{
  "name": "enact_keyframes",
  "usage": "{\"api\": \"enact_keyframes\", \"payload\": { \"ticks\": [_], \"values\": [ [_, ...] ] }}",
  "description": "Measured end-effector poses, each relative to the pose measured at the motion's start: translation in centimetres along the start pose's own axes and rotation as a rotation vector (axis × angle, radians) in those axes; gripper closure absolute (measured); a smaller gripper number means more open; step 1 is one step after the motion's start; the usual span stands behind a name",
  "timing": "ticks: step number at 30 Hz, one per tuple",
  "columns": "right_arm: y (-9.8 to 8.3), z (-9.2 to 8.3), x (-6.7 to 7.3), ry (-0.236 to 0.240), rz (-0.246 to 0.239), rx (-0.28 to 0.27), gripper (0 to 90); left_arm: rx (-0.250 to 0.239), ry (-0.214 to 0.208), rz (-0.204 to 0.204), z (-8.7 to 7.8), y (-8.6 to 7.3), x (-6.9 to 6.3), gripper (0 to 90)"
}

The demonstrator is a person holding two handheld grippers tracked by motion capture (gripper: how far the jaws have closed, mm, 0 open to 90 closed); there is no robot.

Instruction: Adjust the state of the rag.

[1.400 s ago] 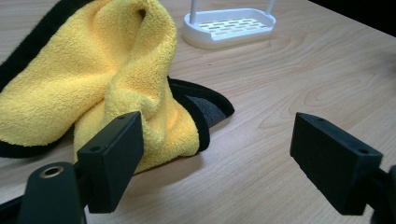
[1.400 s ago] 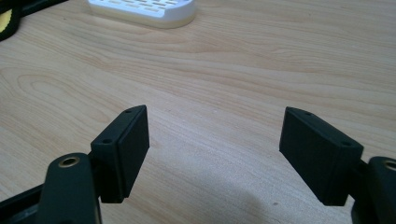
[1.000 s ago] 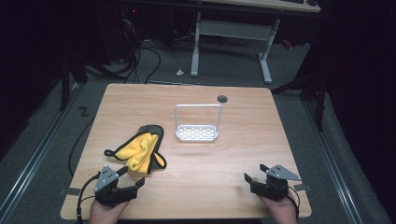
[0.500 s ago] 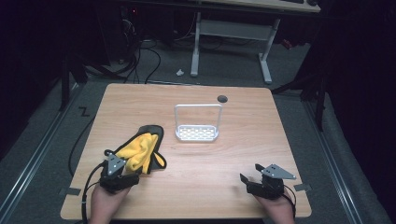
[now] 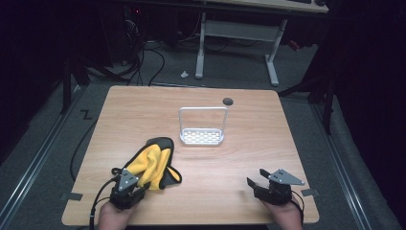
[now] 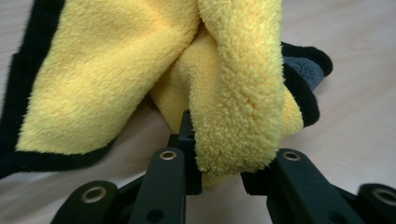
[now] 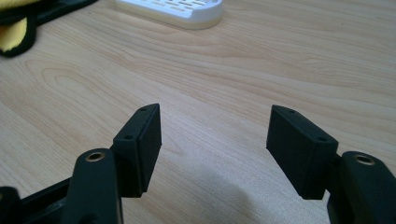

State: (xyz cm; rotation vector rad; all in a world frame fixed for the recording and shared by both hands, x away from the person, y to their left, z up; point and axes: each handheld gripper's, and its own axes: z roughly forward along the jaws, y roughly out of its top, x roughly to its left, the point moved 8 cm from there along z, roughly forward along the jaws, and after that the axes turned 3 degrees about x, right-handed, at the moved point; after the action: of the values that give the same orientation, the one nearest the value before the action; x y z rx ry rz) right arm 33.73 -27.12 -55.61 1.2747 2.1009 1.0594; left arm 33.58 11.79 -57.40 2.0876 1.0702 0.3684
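A yellow cloth [image 5: 151,163] with a black edge lies crumpled at the front left of the wooden table [image 5: 249,143]. My left gripper [image 5: 142,182] sits at the cloth's near edge. In the left gripper view, a thick fold of the cloth [image 6: 233,93] hangs between the jaws of that gripper [image 6: 219,163]. They have just been closing and now pinch it from both sides. My right gripper [image 5: 256,178] rests at the front right. Its jaws have just been closing a little but stand open [image 7: 215,135] over bare wood. The cloth's corner [image 7: 14,32] shows far off.
A small white perforated tray with a wire hoop handle [image 5: 202,136] stands in the table's middle; its edge [image 7: 173,9] lies ahead of the right gripper. A dark round hole [image 5: 228,101] sits near the back edge. Cables and a desk frame are on the floor beyond.
The left gripper has moved forward onto the cloth's near edge and its jaws have closed on a fold. The right gripper stayed in place.
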Motion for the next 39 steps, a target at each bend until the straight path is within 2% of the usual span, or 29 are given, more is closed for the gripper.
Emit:
{"api": "enact_keyframes", "payload": {
  "ticks": [2, 3, 4, 6, 7, 9, 10, 11, 12, 13, 14, 15, 16, 18, 20, 22, 23, 24, 26, 27, 30, 31, 32, 34, 35, 37, 39],
  "values": [
    [0.2, 0.0, 0.2, 0.0, -0.004, -0.006, 35.5, 0.004, -0.023, 0.03, 0.3, 0.1, -1.6, 73.5],
    [0.3, 0.0, 0.3, 0.001, -0.009, -0.009, 35.5, 0.008, -0.055, 0.049, 0.6, 0.3, -2.9, 73.5],
    [0.3, 0.0, 0.3, 0.003, -0.006, -0.007, 35.7, 0.008, -0.055, 0.049, 0.6, 0.3, -2.9, 73.5],
    [0.4, 0.0, 0.4, 0.009, -0.004, -0.007, 36.5, 0.005, -0.089, 0.054, 1.1, 0.6, -4.1, 73.5],
    [0.4, 0.2, 0.8, 0.024, -0.022, -0.002, 37.4, 0.003, -0.101, 0.056, 1.4, 0.8, -4.7, 73.5],
    [0.3, 0.4, 1.0, 0.026, -0.032, 0.002, 37.7, 0.002, -0.128, 0.057, 2.1, 1.3, -5.7, 73.4],
    [0.3, 0.6, 1.4, 0.033, -0.056, 0.01, 38.1, 0.003, -0.146, 0.069, 2.8, 1.9, -6.8, 73.4],
    [0.3, 0.6, 1.4, 0.033, -0.056, 0.01, 38.1, 0.003, -0.146, 0.069, 2.8, 1.9, -6.8, 73.4],
    [0.3, 0.8, 1.9, 0.036, -0.075, 0.014, 38.2, 0.003, -0.156, 0.079, 3.1, 2.2, -7.4, 73.4],
    [0.3, 0.9, 2.1, 0.04, -0.084, 0.016, 38.1, 0.0, -0.163, 0.107, 3.8, 2.7, -8.5, 73.4],
    [0.4, 1.0, 2.4, 0.047, -0.091, 0.017, 38.2, 0.0, -0.163, 0.107, 3.8, 2.7, -8.5, 73.4],
    [0.4, 1.0, 2.7, 0.052, -0.098, 0.018, 38.1, -0.004, -0.177, 0.123, 4.4, 3.1, -9.5, 73.2],
    [0.4, 1.1, 2.9, 0.057, -0.106, 0.017, 37.8, -0.005, -0.184, 0.124, 4.6, 3.2, -9.8, 73.0],
    [0.5, 1.2, 3.1, 0.063, -0.109, 0.018, 37.4, -0.007, -0.19, 0.126, 4.7, 3.3, -10.1, 72.2],
    [0.5, 1.3, 3.5, 0.074, -0.112, 0.019, 37.3, -0.014, -0.198, 0.126, 4.4, 3.5, -10.2, 65.8],
    [0.6, 1.5, 4.0, 0.081, -0.115, 0.023, 37.2, -0.027, -0.206, 0.115, 3.6, 3.5, -10.1, 53.8],
    [0.8, 1.6, 4.4, 0.089, -0.126, 0.021, 37.7, -0.039, -0.205, 0.114, 3.0, 3.6, -10.0, 44.2],
    [0.8, 1.6, 4.4, 0.089, -0.126, 0.021, 37.7, -0.053, -0.195, 0.112, 2.4, 3.6, -9.8, 44.2],
    [1.4, 2.0, 5.2, 0.104, -0.132, 0.013, 40.8, -0.107, -0.194, 0.094, 0.6, 4.3, -9.6, 37.5],
    [1.6, 2.3, 5.4, 0.114, -0.128, 0.015, 41.2, -0.107, -0.194, 0.094, 0.6, 4.3, -9.6, 36.9],
    [2.2, 3.2, 5.7, 0.113, -0.127, 0.022, 44.4, -0.146, -0.163, 0.106, 0.1, 5.4, -9.6, 35.9],
    [2.8, 4.3, 5.8, 0.102, -0.131, 0.033, 48.8, -0.135, -0.153, 0.105, 0.8, 5.7, -9.5, 35.5],
    [2.8, 4.3, 5.8, 0.102, -0.131, 0.033, 48.8, -0.135, -0.153, 0.105, 0.8, 5.7, -9.5, 35.5],
    [3.5, 5.6, 5.5, 0.086, -0.114, 0.043, 54.9, -0.096, -0.154, 0.099, 2.0, 5.5, -9.4, 37.2],
    [3.8, 6.3, 5.4, 0.076, -0.107, 0.054, 57.7, -0.085, -0.148, 0.101, 2.4, 5.2, -9.3, 43.5],
    [4.2, 7.7, 5.3, 0.074, -0.103, 0.081, 61.7, -0.077, -0.152, 0.094, 2.9, 4.7, -9.1, 62.3],
    [4.6, 9.0, 5.1, 0.069, -0.087, 0.108, 64.4, -0.072, -0.158, 0.107, 2.7, 4.4, -8.9, 72.5]
  ]
}}
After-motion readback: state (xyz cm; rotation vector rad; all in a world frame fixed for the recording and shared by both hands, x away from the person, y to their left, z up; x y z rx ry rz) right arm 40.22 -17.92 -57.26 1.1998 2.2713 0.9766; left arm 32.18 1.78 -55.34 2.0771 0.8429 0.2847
